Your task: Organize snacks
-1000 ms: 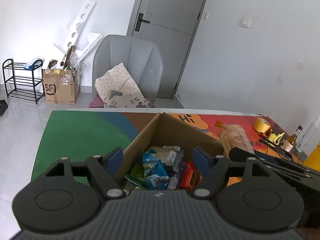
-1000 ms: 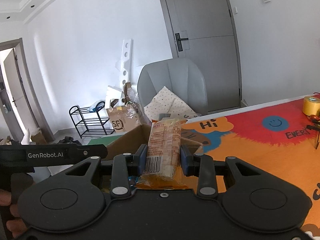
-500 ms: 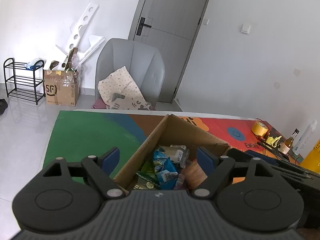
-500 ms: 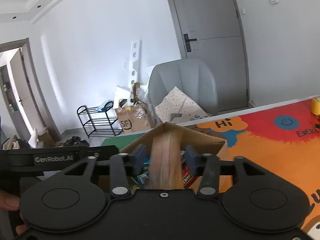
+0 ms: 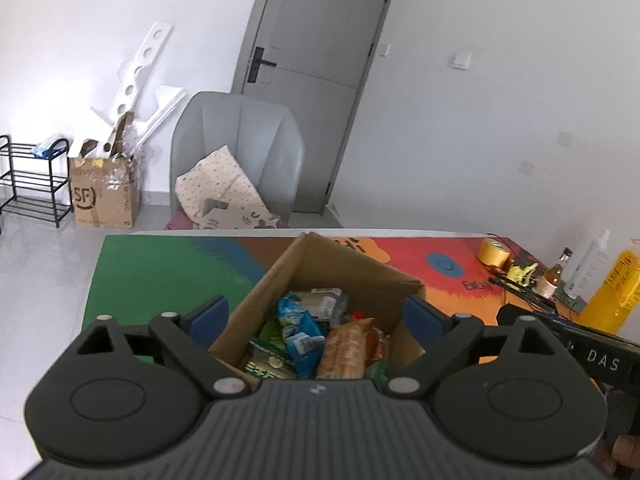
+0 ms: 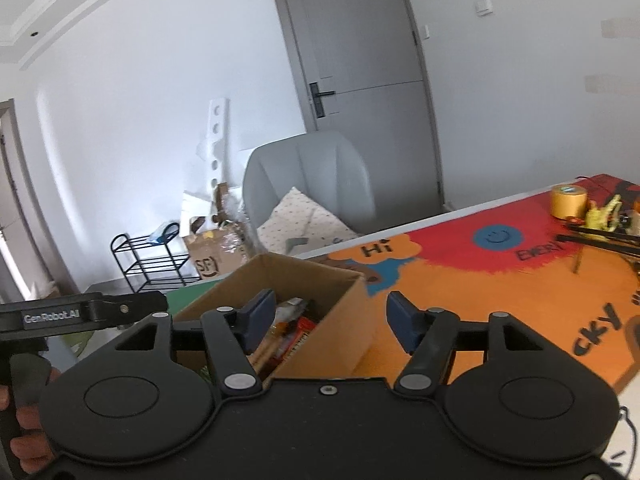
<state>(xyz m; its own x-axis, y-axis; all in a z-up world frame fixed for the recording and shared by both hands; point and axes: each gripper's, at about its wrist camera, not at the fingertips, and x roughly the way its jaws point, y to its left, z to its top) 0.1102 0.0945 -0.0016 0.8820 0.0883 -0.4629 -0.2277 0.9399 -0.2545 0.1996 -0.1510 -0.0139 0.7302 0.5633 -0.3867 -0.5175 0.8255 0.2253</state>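
Note:
An open cardboard box (image 5: 352, 270) stands on the colourful table mat and holds several snack packets. An orange-brown packet (image 5: 346, 346) lies on top of them at the near right, beside a blue packet (image 5: 298, 326). My left gripper (image 5: 316, 316) is open and empty, its jaws spread wide on either side of the box. My right gripper (image 6: 330, 320) is open and empty just above the box's near right corner; the box (image 6: 320, 280) and some packets (image 6: 298, 332) show between its fingers.
A yellow tape roll (image 5: 494, 250), small bottles (image 5: 550, 278) and a yellow bottle (image 5: 614, 292) stand at the table's right end. The tape roll (image 6: 568, 200) and a black stand (image 6: 592, 236) show in the right wrist view. A grey chair (image 5: 240, 152) is behind the table.
My right gripper opened and dropped the orange-brown packet into the box, then drew back. My left gripper rose a little above the box.

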